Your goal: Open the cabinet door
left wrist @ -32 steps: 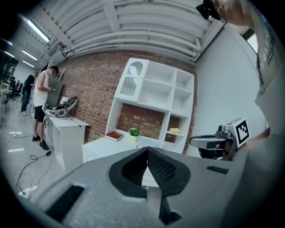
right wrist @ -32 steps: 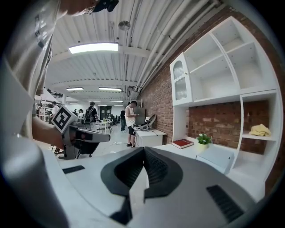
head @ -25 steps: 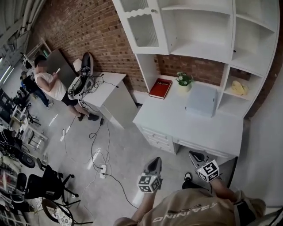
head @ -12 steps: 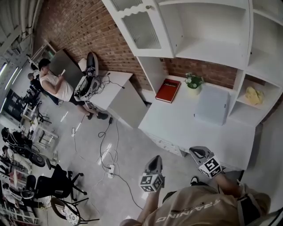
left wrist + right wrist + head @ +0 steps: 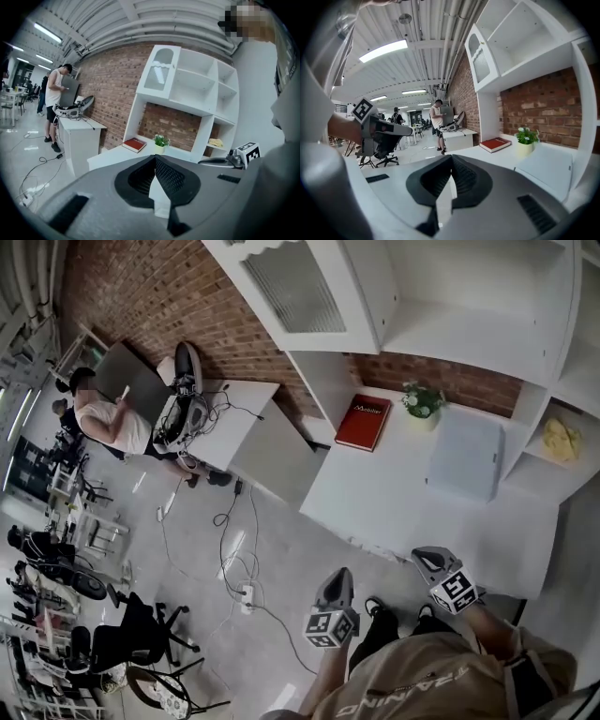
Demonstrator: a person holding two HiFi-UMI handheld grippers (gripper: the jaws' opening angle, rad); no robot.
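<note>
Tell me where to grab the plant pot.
Probably best: grip the pot by its body below the leaves, coming level from the front of the desk. It stands upright with foliage covering its top, and nothing stands before it; the book lies apart on its left.

my left gripper (image 5: 338, 579) and right gripper (image 5: 427, 559) are held low, side by side, jaws pressed together on nothing, pointing roughly twelve o'clock.
</note>
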